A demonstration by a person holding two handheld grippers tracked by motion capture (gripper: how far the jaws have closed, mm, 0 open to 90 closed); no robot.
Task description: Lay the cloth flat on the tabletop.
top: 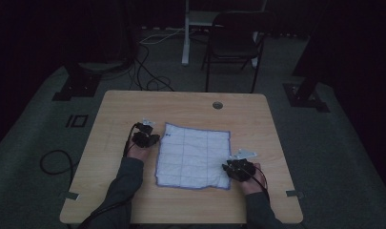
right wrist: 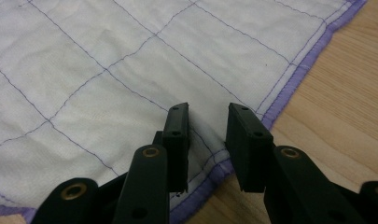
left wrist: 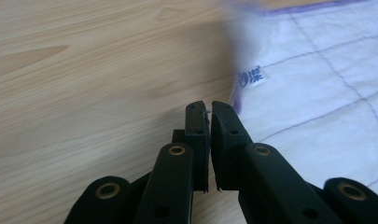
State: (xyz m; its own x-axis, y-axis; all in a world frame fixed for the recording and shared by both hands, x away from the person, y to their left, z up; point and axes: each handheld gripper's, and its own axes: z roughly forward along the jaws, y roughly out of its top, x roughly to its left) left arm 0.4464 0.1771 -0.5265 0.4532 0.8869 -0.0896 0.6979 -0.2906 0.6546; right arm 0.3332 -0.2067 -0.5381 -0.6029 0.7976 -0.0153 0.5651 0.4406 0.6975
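A white cloth with a purple hem and a thin purple grid lies flat in the middle of the wooden table. My left gripper rests just off the cloth's far left corner. In the left gripper view its jaws are shut with nothing between them, over bare wood, and the cloth with its small printed label lies to their right. My right gripper sits at the cloth's near right corner. In the right gripper view it stands open over the cloth, just inside the purple hem.
The room is dim. A round cable hole sits near the table's far edge. Behind the table stand a dark chair and a white post, with cables on the floor. Bare wood surrounds the cloth.
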